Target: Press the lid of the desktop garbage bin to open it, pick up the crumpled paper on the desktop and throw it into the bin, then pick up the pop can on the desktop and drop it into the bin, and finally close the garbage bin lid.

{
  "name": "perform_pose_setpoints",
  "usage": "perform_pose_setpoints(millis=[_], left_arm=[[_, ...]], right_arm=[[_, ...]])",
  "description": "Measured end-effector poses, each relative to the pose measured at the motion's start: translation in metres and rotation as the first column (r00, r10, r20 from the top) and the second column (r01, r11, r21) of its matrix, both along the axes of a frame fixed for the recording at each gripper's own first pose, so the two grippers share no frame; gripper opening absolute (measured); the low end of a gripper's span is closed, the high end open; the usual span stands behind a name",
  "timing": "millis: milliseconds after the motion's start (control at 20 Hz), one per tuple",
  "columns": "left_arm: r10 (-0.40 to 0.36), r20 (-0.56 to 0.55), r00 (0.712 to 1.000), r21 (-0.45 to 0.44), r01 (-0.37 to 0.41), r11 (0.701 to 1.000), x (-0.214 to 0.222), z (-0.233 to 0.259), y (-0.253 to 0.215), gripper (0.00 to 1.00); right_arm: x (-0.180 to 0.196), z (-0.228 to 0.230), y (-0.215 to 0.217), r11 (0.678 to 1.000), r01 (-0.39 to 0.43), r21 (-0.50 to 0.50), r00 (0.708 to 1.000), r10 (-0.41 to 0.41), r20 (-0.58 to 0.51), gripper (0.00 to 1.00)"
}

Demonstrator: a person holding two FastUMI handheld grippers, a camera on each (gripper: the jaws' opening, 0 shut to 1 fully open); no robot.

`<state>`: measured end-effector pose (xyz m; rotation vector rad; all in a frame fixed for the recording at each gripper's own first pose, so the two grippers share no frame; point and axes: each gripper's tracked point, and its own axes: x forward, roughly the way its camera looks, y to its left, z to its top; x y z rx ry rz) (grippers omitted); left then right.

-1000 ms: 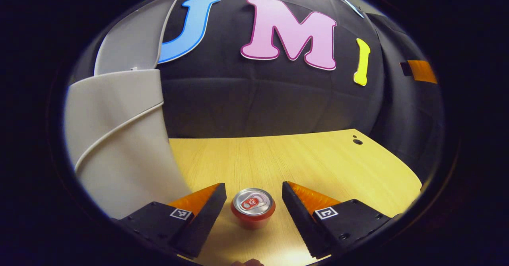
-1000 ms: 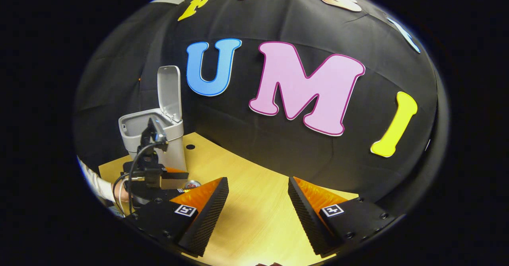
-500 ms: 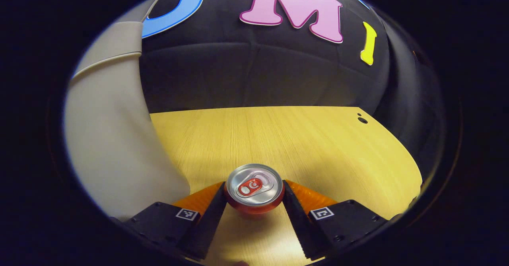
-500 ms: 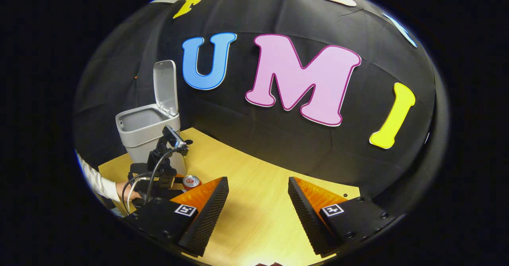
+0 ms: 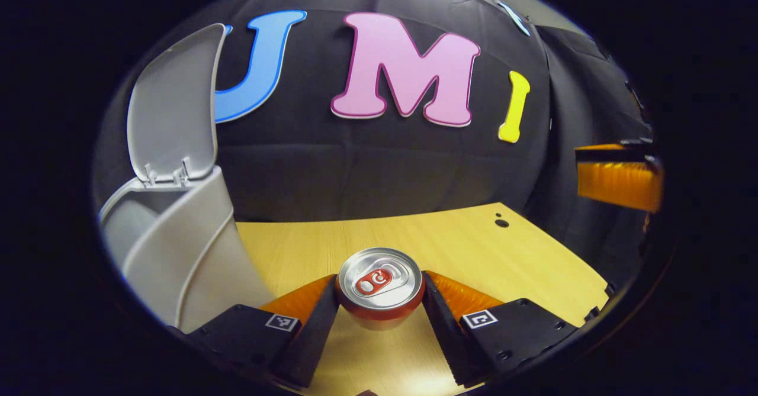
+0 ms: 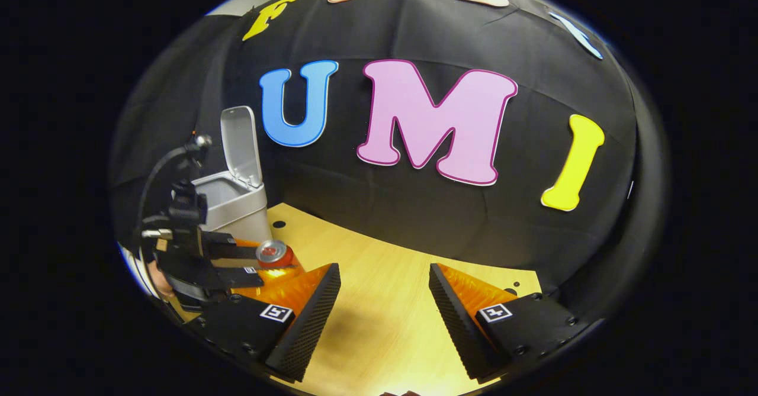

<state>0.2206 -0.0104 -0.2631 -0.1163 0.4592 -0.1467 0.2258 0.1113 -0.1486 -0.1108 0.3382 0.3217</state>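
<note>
A red pop can [image 5: 379, 274] with a silver top stands upright between the fingers of my left gripper [image 5: 379, 286], which is shut on it. It looks raised a little off the wooden table [image 5: 485, 254]. The grey bin [image 5: 177, 254] rises close on the left, its lid [image 5: 172, 106] tipped up and open. The right gripper view shows the left gripper [image 6: 269, 263] holding the can [image 6: 273, 253] just in front of the bin [image 6: 237, 203], whose lid [image 6: 241, 144] stands upright. My right gripper [image 6: 384, 301] hovers open over the table [image 6: 379, 266], with nothing between its fingers.
The black cloth wall closes off the back of the table. A small dark hole [image 5: 501, 223] marks the tabletop at the far right. The right gripper [image 5: 619, 177] juts in at the right edge of the left gripper view. A hand [image 6: 155, 277] holds the left gripper.
My left gripper closed around the can, then rose and tilted up with it, bringing the open lid back into sight. The right gripper has barely moved.
</note>
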Motion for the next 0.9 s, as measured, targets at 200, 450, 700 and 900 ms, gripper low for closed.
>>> perform_pose_setpoints(millis=[200,450,700,900], left_arm=[[0.005,0.128,0.992,0.040,-0.010,0.999,0.000,0.083,0.026,0.84],[0.091,0.195,0.977,0.125,-0.117,0.985,-0.007,0.145,0.094,0.83],[0.237,0.224,0.945,0.189,-0.281,0.941,-0.028,0.181,0.181,0.83],[0.320,0.101,0.942,0.184,-0.334,0.924,-0.052,0.141,0.222,0.83]], right_arm=[[-0.008,0.010,0.007,1.000,-0.009,0.007,1.000,0.009,0.029,0.98],[-0.018,0.016,0.019,0.999,-0.020,0.027,0.999,0.019,0.042,0.97],[-0.026,0.018,0.032,0.999,-0.040,0.032,0.998,0.038,0.051,0.97],[-0.029,0.016,0.038,0.998,-0.049,0.045,0.998,0.047,0.038,0.97]])
